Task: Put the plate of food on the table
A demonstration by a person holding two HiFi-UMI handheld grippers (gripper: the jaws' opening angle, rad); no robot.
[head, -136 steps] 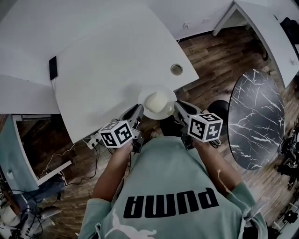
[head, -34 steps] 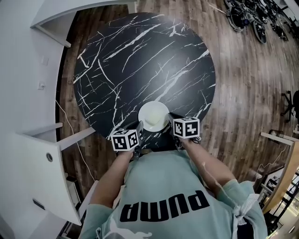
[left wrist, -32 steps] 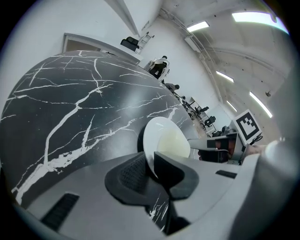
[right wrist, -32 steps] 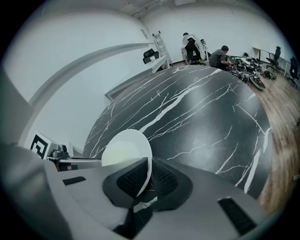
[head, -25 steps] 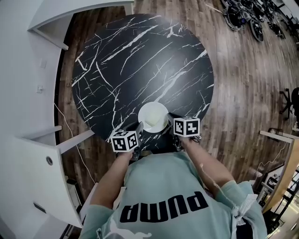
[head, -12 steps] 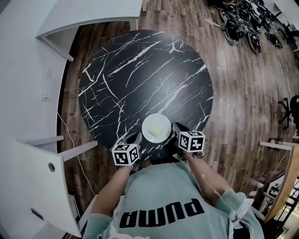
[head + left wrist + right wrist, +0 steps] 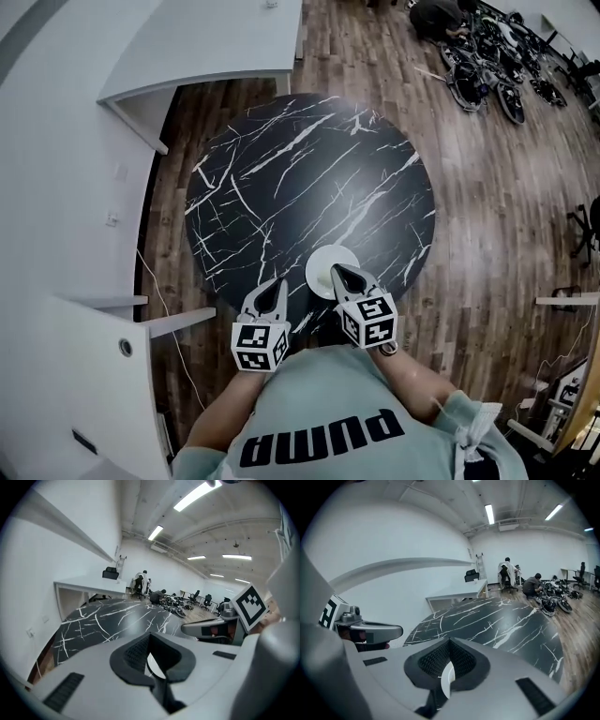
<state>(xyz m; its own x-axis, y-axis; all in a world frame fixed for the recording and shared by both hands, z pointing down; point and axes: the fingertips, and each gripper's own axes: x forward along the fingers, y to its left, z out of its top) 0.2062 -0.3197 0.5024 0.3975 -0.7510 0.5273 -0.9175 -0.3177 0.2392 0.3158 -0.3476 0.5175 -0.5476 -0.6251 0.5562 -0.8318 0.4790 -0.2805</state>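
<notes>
Right gripper (image 7: 348, 277) lifted off, plate (image 7: 322, 270) beneath it, on table (image 7: 281, 169)

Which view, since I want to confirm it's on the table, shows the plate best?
The head view: the plate sits on the black marble table by the edge nearest the person, partly covered by the right gripper. Each gripper view shows only a white sliver of it beyond its own shut jaws.
</notes>
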